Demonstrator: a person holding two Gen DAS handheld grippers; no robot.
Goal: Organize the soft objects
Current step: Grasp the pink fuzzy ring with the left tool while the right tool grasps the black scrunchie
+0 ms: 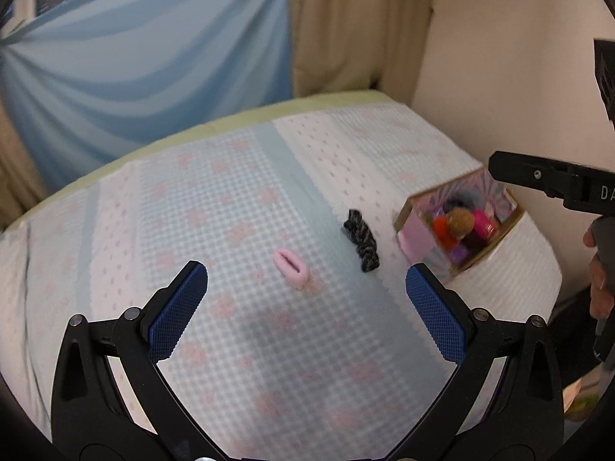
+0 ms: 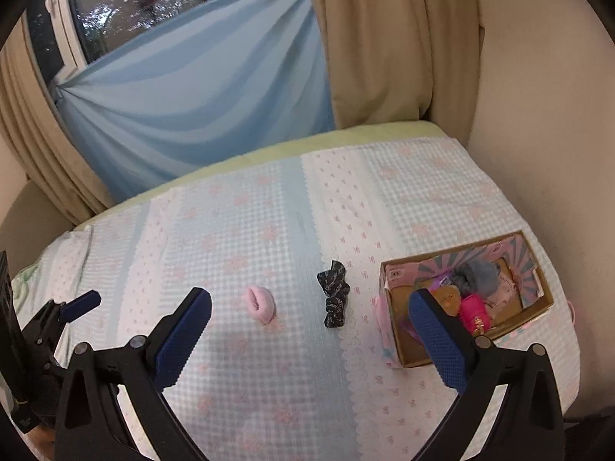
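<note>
A small pink soft ring [image 1: 291, 268] [image 2: 260, 303] lies on the checked bedspread [image 1: 238, 199] [image 2: 250, 230]. To its right lies a dark patterned scrunchie [image 1: 361, 239] [image 2: 333, 294]. Further right stands an open cardboard box [image 1: 457, 226] [image 2: 467, 299] with several soft items inside, among them a magenta one and an orange one. My left gripper [image 1: 306, 288] hovers open above the bedspread, just short of the pink ring. My right gripper [image 2: 310, 315] is open too, nearer the scrunchie and the box, with nothing between its fingers.
A blue curtain [image 2: 200, 88] and beige drapes [image 2: 380, 38] hang behind the bed. A pale wall [image 2: 538, 115] runs along the right side. The right gripper's body and a hand [image 1: 599, 269] show at the right edge of the left wrist view.
</note>
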